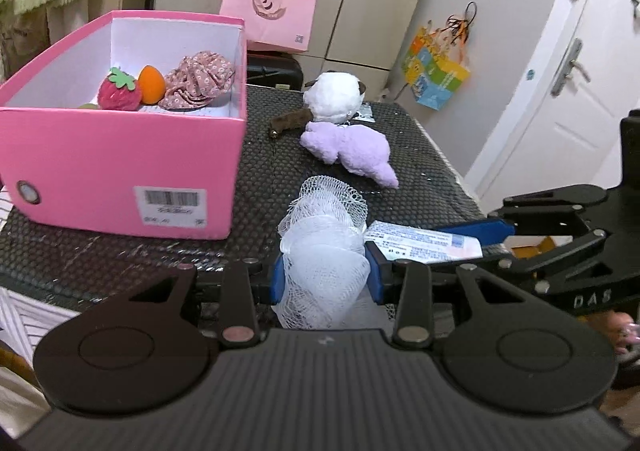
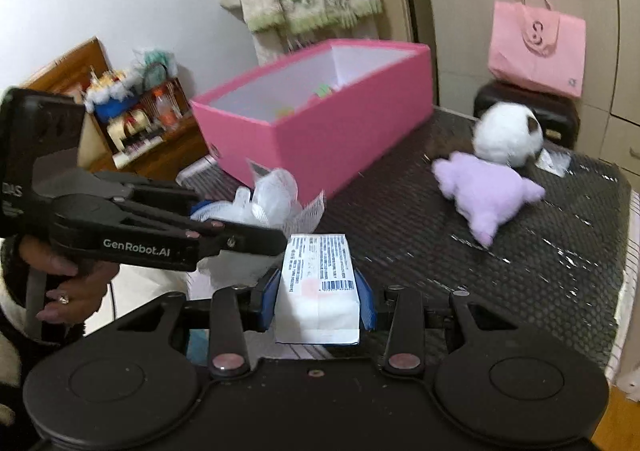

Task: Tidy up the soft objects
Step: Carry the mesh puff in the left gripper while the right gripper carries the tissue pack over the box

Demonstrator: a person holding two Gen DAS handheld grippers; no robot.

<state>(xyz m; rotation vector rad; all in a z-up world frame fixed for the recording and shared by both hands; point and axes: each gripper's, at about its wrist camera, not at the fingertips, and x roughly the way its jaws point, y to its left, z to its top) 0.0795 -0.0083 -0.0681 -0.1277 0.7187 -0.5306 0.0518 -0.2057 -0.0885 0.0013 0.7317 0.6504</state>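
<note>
Mesh sponge (image 1: 324, 251): clamped in our left claw (image 1: 326, 275), above worktop (image 1: 400, 171). Tissue pack (image 2: 318, 283): clamped in right claw (image 2: 320, 297). Step: carrying. Next, we judge: over pink box (image 1: 120, 155), release.

Even, soft indoor light; fisheye bending toward every edge. Right wrist view motion-blurred, worst around the pink box (image 2: 320, 119) at 12 o'clock.

The pink box (image 2: 320, 123) is motion-blurred, its contents too smeared to identify.
</note>
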